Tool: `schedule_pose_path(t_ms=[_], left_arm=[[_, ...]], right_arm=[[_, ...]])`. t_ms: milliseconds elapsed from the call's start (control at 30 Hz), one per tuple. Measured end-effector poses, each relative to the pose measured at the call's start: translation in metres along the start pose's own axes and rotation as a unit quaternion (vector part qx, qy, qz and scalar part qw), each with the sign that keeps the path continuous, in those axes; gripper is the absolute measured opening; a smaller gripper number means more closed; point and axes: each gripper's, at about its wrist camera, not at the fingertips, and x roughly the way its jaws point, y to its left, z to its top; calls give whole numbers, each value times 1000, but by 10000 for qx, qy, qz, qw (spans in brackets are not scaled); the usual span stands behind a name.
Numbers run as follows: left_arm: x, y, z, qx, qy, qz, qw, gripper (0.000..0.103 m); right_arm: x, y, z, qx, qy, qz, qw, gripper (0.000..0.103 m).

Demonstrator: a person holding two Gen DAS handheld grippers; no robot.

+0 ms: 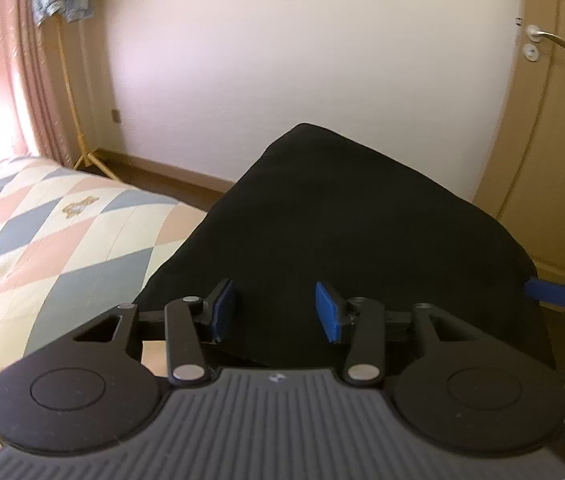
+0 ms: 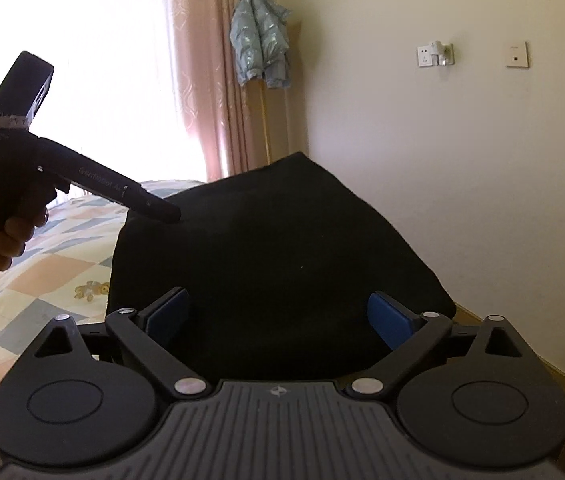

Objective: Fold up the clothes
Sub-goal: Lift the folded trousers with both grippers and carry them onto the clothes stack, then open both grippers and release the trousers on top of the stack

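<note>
Black garment (image 1: 362, 216) lies heaped on the quilted bed (image 1: 42, 240), peaked at the far side; I judge it soft, limp and light, likely to sag and slide unless I take it by an edge or corner rather than mid-panel. My left gripper (image 1: 276, 312) has its fingers partly spread with cloth just ahead, not visibly pinched. My right gripper (image 2: 278, 316) has its fingers spread wide, the garment's near edge between them, untouched.

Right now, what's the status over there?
Left gripper open, right gripper wide open. Black garment lies on the quilted bed, ungripped. Nothing blocking.
</note>
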Motion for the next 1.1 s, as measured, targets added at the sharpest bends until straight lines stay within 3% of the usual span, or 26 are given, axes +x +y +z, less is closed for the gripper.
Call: schedule_pose_path(t_ms=[133, 200, 267, 367, 533, 667, 767, 867, 967, 1100], left_arm=[[-21, -10, 6, -101, 90, 143, 9998, 41], [-38, -17, 7, -129, 43, 239, 9996, 53], [-58, -20, 4, -244, -25, 320, 9992, 57], [-81, -23, -10, -538, 90, 384, 9978, 61], [-105, -22, -46, -825, 496, 460, 9943, 66], [-136, -22, -70, -679, 671, 555, 9939, 74], [-172, -20, -80, -487, 654, 689, 9943, 86], [-206, -20, -84, -298, 768, 925, 9923, 90], [-238, -23, -85, -104, 711, 1116, 9912, 102], [-268, -20, -92, -52, 576, 1178, 9914, 102]], right_arm=[[-4, 11, 15, 39, 184, -101, 9998, 96], [-17, 16, 22, 122, 157, -250, 9995, 94], [-32, 20, 33, 408, -48, -339, 9986, 95], [-56, 26, 41, 845, -205, -487, 9950, 96], [-84, 49, 36, 1199, -57, -741, 9900, 98], [-106, 83, 27, 1360, 70, -1131, 9842, 99], [-133, 106, 18, 1579, 62, -1332, 9784, 100], [-158, 135, 24, 1745, 254, -1570, 9717, 101], [-181, 161, 33, 1841, 401, -1755, 9663, 101], [-205, 187, 40, 1911, 326, -1909, 9623, 103]])
